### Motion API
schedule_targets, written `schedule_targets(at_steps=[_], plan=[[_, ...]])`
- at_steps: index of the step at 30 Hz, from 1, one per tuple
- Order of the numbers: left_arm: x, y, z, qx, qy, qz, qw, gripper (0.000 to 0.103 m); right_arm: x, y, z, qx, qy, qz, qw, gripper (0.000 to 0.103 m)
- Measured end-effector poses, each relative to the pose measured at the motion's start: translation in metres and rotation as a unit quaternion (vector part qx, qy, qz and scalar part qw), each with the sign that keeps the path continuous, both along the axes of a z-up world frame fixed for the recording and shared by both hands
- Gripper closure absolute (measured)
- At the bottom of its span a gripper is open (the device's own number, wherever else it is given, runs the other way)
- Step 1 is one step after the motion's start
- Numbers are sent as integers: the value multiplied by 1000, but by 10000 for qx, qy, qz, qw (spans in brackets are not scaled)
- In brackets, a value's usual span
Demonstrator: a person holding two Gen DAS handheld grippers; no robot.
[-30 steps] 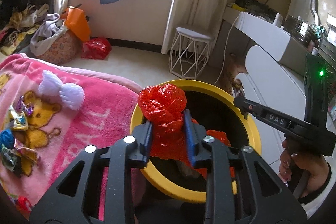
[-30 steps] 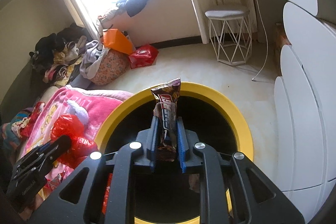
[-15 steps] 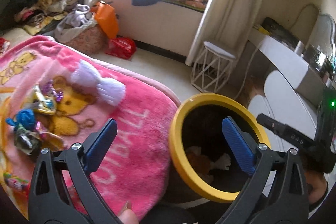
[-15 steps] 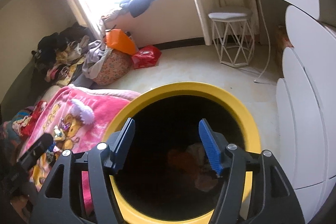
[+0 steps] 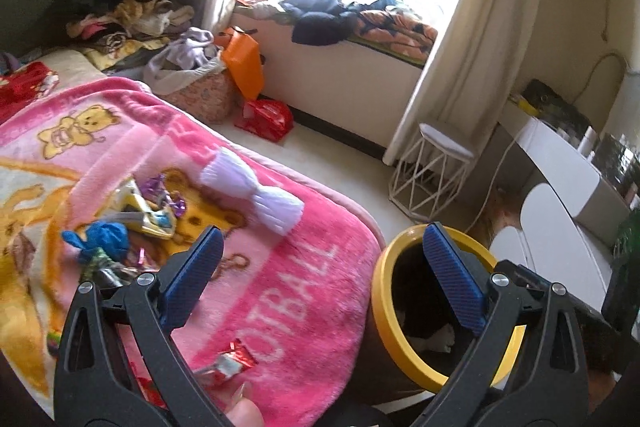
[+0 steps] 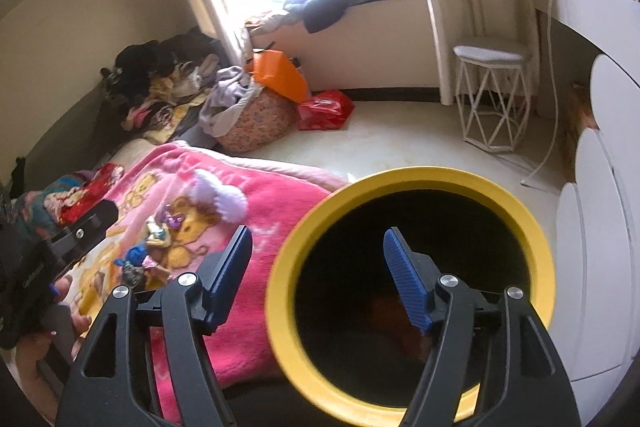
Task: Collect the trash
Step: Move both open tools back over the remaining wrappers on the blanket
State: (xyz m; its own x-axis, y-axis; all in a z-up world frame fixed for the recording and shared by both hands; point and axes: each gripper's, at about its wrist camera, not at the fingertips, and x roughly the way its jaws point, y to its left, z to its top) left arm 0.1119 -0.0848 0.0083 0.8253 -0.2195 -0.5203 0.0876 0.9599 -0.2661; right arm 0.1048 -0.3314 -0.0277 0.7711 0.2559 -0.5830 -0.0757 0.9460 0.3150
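Both empty now: left gripper (image 5: 320, 269) gapes over the pink blanket (image 5: 280, 291), right gripper (image 6: 320, 275) just widened above the yellow-rimmed bin (image 6: 404, 183), red bag and wrapper gone from their jaws.

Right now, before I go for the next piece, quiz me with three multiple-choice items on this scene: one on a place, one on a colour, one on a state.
1. Where does the blue crumpled wrapper lie?
A. on the pink blanket
B. in the bin
C. on the stool

2. What colour is the bin's rim?
A. green
B. yellow
C. white

3. How do the left gripper and right gripper stand?
A. both shut on trash
B. one holds a wrapper
C. both open, empty

Answers: 1 A, it sits among the wrappers on the blanket. 2 B, a yellow ring tops the dark bin. 3 C, nothing lies between either pair of blue pads, whose jaws have just been opening.
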Motion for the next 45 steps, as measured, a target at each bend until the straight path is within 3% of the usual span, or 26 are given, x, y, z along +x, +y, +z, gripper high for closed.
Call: schedule_targets(at_steps=[24, 36, 45], plan=[[-14, 83, 5, -265, -137, 892, 9956, 11, -10, 108, 19, -397, -244, 1291, 9905, 34], [-23, 129, -6, -322, -8, 1368, 9901, 11, -12, 155, 3, -614, -94, 1811, 9815, 34], [-23, 158, -29, -280, 333, 1646, 9854, 11, -12, 192, -28, -801, 221, 2100, 9742, 34]])
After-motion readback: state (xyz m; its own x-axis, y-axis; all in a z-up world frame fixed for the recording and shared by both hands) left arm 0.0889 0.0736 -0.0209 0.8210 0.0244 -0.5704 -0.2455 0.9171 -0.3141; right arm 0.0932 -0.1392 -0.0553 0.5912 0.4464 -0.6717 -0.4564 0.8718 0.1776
